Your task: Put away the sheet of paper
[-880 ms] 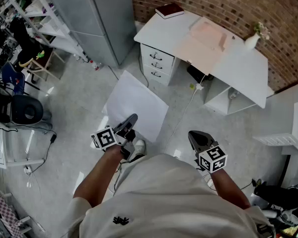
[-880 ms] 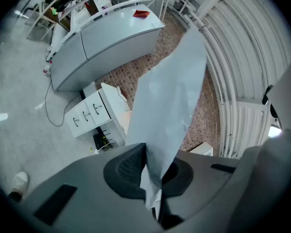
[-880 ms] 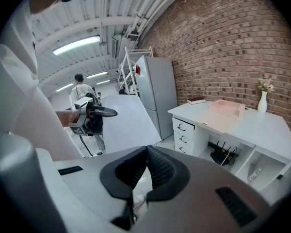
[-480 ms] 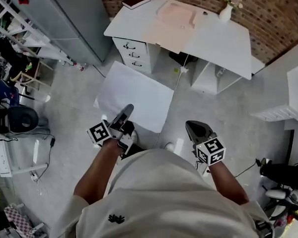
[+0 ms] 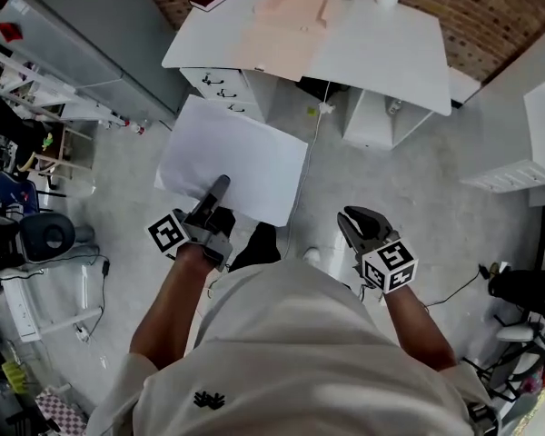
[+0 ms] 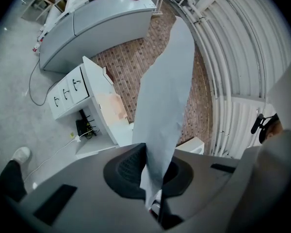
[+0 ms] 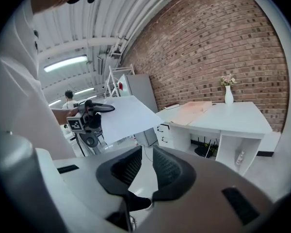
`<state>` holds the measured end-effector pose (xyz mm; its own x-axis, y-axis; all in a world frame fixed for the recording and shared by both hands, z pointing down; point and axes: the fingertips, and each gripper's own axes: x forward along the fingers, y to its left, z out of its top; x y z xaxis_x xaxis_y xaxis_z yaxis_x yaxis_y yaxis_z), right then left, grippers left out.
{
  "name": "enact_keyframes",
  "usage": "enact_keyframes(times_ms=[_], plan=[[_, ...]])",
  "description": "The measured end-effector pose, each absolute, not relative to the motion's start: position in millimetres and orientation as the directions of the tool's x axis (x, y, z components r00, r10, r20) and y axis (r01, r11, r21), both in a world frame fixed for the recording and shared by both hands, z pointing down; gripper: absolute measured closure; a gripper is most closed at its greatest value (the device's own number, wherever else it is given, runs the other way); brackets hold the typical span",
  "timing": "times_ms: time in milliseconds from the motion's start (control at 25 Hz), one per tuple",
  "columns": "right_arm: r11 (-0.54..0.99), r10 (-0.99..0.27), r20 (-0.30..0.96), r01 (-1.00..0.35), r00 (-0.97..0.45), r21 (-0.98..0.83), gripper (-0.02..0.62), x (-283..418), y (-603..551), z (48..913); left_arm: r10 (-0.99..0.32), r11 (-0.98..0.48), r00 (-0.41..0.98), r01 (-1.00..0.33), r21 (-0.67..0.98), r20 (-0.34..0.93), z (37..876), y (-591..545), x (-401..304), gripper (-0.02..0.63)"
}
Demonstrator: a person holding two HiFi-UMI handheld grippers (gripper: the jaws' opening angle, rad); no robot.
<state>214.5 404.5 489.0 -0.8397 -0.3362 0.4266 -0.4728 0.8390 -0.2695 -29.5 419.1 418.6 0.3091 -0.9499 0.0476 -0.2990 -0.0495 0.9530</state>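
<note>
Head view has the left gripper (image 5: pixel 218 187) clamped on the near edge of the sheet of paper (image 5: pixel 241 153), held short of the desk (image 5: pixel 381 48), while the right gripper (image 5: pixel 352 222) is parted and empty, so the one-edge pinch could let the sheet sag or slip.

Your head camera looks steeply down. Each gripper camera sits close behind its jaws, facing forward. All show the sheet of paper (image 5: pixel 232 157) and white desk (image 5: pixel 381 48).

One paper sheet (image 5: pixel 236 157), two grippers (image 5: pixel 218 187) (image 5: pixel 352 221), one desk (image 5: pixel 381 44).
</note>
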Motion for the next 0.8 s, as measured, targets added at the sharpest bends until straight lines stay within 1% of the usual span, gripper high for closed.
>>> enact_keyframes(times_ms=[40, 280, 520, 720, 800], plan=[[0.836, -0.341, 0.429, -0.478, -0.836, -0.268, 0.5, 211.6, 399.6, 487.8, -0.948, -0.056, 0.316, -0.293, 0.954, 0.042, 417.3, 410.0, -32.3, 0.583], [0.803, -0.387, 0.471, -0.541, -0.792, -0.25, 0.5, 200.8, 326.4, 498.5, -0.928, -0.109, 0.372, -0.229, 0.967, -0.017, 430.3, 311.3, -47.6, 0.583], [0.768, -0.443, 0.49, -0.6, -0.751, -0.225, 0.526, 147.8, 241.7, 483.4, -0.902, -0.166, 0.424, -0.171, 0.971, -0.08, 419.4, 208.3, -97.7, 0.583], [0.729, -0.5, 0.472, -0.647, -0.726, -0.223, 0.535, 101.5, 190.6, 474.7, -0.887, -0.173, 0.451, -0.129, 0.976, -0.097, 427.2, 143.9, -132.1, 0.583], [0.729, -0.499, 0.472, -0.647, -0.726, -0.223, 0.538, 89.0, 177.8, 473.1, -0.887, -0.17, 0.45, -0.103, 0.98, -0.107, 432.5, 119.0, -140.1, 0.583]])
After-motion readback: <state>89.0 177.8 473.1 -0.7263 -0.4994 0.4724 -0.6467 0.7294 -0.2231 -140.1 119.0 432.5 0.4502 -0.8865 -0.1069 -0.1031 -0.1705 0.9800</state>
